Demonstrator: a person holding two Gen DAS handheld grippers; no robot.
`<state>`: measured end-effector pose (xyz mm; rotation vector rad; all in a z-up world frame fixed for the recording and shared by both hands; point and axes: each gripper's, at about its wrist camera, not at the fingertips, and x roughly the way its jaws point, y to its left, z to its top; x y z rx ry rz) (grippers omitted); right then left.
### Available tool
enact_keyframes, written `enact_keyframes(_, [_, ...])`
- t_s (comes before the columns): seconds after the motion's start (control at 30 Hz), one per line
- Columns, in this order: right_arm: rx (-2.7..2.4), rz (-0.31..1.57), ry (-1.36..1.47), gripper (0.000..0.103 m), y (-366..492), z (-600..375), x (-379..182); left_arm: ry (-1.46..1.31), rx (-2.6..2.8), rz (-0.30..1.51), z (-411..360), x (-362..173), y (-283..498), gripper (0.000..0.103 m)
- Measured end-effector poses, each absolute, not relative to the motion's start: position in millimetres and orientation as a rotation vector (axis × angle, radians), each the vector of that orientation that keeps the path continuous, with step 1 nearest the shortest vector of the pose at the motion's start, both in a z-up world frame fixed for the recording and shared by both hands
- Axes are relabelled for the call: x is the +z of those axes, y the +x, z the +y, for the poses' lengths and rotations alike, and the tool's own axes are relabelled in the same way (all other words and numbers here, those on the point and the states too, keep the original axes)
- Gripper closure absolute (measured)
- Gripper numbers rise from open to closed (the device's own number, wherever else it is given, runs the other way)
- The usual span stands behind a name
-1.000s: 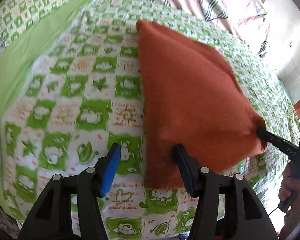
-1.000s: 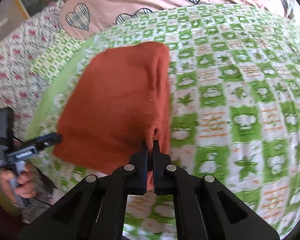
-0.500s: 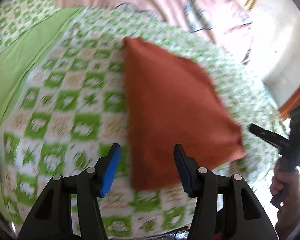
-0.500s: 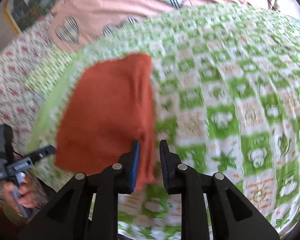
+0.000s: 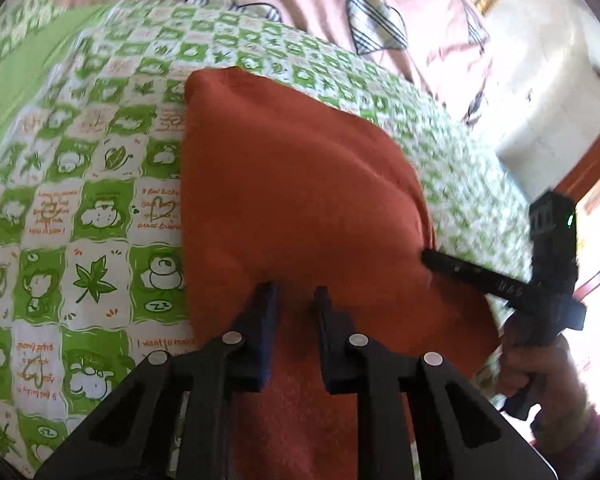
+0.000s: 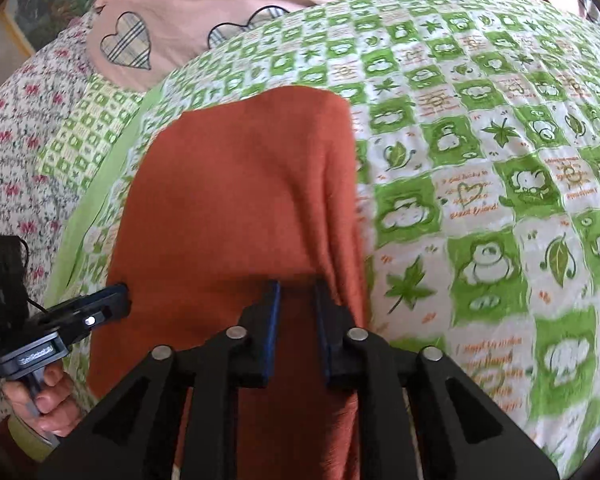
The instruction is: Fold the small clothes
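1. Cloth (image 5: 300,208): rust-orange, small, centre of both views, spread over the green-and-white checked sheet (image 5: 100,216) of a bed; far corner toward the upper middle of the frame, near edge raised off the sheet and running down between the tong arms to the bottom border.
2. Left tongs (image 5: 294,294): lower centre of the left view, narrow after a closing just now, pads pressed on a pinch of the cloth's near edge; fabric bunched between the two black fingers (image 5: 266,312).
3. Same left tongs in the right view (image 6: 118,300): lower left of the frame, tip against the cloth's left edge, handle gripped by a hand (image 6: 40,396).
4. Right tongs (image 6: 296,294): lower centre of the right view, nearly shut, clamped on the cloth's near edge close to its right-hand fold; blue pad faces (image 6: 274,320) against the fabric.
5. Same right tongs in the left view (image 5: 430,258): right of centre, black tip buried in the cloth's right edge, body and holding hand (image 5: 540,364) at the right border.
6. Pink cover (image 6: 220,4) with plaid hearts: top of both views, beyond the checked sheet.
7. Floral fabric (image 6: 16,128): left side of the right view.
8. Slight motion blur across both views.
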<state>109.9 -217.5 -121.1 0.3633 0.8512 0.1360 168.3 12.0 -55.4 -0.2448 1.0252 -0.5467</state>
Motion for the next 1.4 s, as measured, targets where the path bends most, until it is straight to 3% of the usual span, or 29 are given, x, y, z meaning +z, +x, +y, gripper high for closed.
enact_keyframes(0.13, [0.159,0.814,0.393,0.089,96.3,-218.3,-108.5,-0.239,-0.526,1.007,17.0,-43.4,153.5,0.083])
enact_keyframes(0.27, [0.229,0.773,0.345,0.089,56.9,-204.5,-93.0,-0.188,-0.556,0.961,19.2,-26.7,113.7,0.073])
enact_keyframes(0.47, [0.216,0.828,0.264,0.089,17.4,-193.0,-108.8,-0.117,-0.606,0.98,14.6,-35.9,61.1,0.067])
enact_keyframes(0.57, [0.171,0.874,0.253,0.089,17.7,-199.5,-132.3,-0.104,-0.569,1.025,14.4,-59.5,63.3,0.069])
enact_keyframes(0.93, [0.166,0.858,0.236,0.093,13.1,-201.7,-136.6,-0.059,-0.528,1.008,5.8,-58.5,57.6,0.068])
enact_keyframes(1.27, [0.137,0.869,0.26,0.093,-1.9,-205.8,-132.5,-0.044,-0.48,1.016,11.2,-54.5,42.4,0.062])
enact_keyframes(1.4, [0.071,0.866,0.254,0.086,-25.4,-203.9,-122.3,-0.032,-0.432,1.005,21.0,-46.1,28.7,0.053])
